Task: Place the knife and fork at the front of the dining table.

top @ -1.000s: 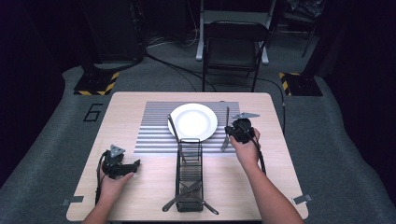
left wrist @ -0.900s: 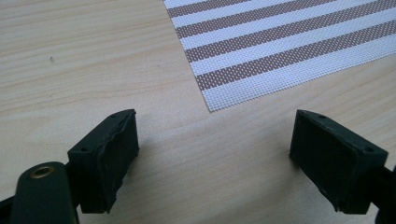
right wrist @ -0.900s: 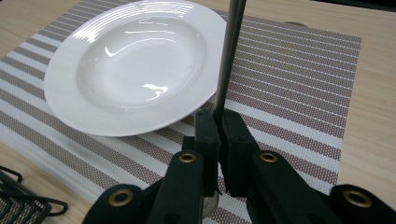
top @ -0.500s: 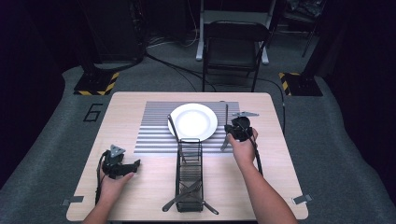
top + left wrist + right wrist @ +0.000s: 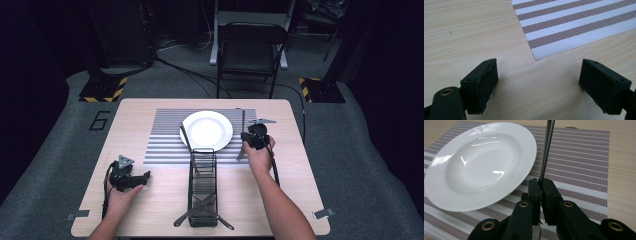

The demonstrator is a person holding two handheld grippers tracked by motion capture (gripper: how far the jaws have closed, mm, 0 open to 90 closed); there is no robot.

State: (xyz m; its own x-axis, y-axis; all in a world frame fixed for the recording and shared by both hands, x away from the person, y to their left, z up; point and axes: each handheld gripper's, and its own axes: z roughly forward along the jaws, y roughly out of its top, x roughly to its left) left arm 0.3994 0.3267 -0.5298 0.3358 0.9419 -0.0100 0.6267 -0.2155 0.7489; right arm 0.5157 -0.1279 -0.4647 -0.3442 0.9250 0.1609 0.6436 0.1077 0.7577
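Note:
My right gripper (image 5: 541, 182) is shut on the thin steel handle of a metal utensil (image 5: 547, 145), which lies along the right side of a white plate (image 5: 479, 162). From above, that utensil (image 5: 243, 120) runs beside the plate (image 5: 206, 130) on a striped placemat (image 5: 165, 140), with the right gripper (image 5: 252, 135) over its middle. Near the table's front left, my left gripper (image 5: 144, 176) rests low. In its own view the left gripper (image 5: 539, 70) is open above bare wood, holding nothing, close to the placemat's corner (image 5: 574, 22).
A black wire cutlery basket (image 5: 202, 185) stands at the table's front centre with crossed utensils (image 5: 197, 207) at its near end. A dark utensil (image 5: 185, 134) lies along the plate's left side. A chair (image 5: 250, 50) stands beyond the far edge.

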